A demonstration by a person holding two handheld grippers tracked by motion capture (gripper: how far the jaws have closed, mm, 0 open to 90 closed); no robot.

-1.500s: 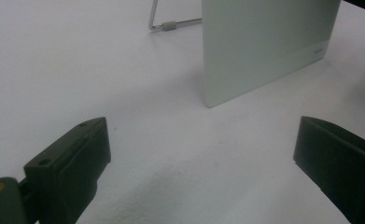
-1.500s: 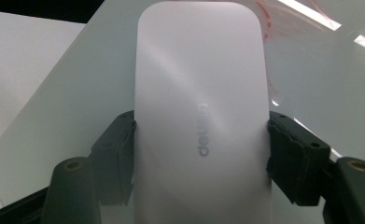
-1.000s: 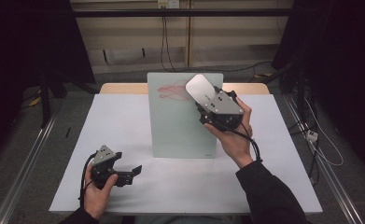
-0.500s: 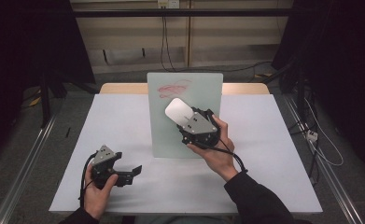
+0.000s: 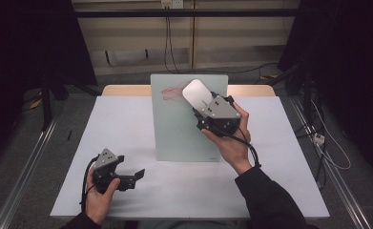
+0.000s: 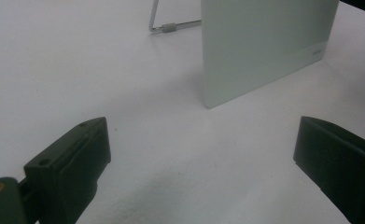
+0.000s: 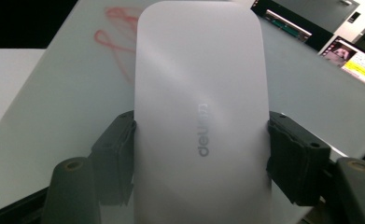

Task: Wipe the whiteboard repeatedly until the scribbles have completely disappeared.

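Biggest risk first: the glass board (image 5: 186,129) stands on a thin wire prop (image 6: 168,27) behind it, w/ nothing bracing it. Your left gripper (image 5: 127,177) sits low on the white table (image 5: 127,124), well apart from the board, jaws wide open w/ nothing between them. If you press hard w/ the eraser (image 5: 196,92), the board may well skid away from you or tip back.

Next: your right gripper (image 7: 201,158) is clamped on the eraser's sides near its lower end, so most of the body sticks out beyond the pads (image 7: 117,156). That's a long lever; a sideways swipe could twist it in the grip or pop it out.

Smallest: the red scribble (image 7: 119,37) lies just up and left of the eraser's tip, partly uncovered. A tilted eraser face would prob smear it rather than clear it.
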